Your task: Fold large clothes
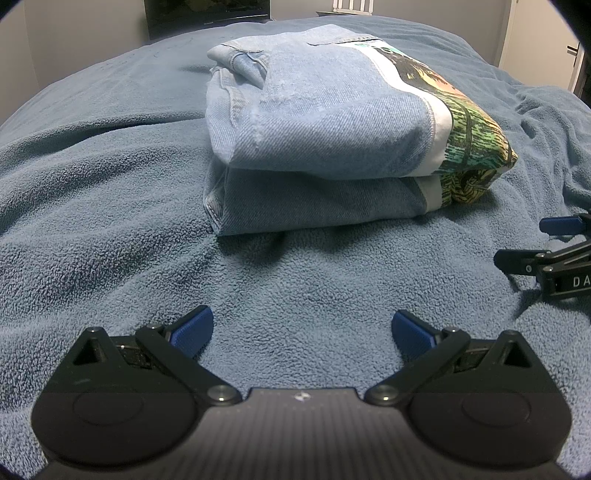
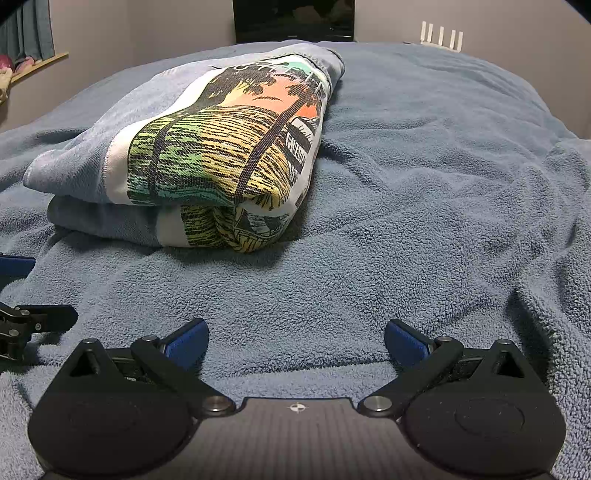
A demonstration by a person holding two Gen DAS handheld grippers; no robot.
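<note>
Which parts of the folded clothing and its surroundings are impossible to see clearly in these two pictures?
- Folded denim garment: its underside and inner layers are hidden by its own folds, in both views.
- Printed picture: its lower part wraps under the fold; the top lettering is too small to read, right wrist view.
- Right hand-held gripper: cut off by the right edge, left wrist view.
- Dark screen: cut off by the top edge.

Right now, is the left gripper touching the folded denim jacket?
Apart. In the left wrist view the left gripper, jaws open, sits back from the folded denim jacket, with bare blue fleece blanket between them.
</note>
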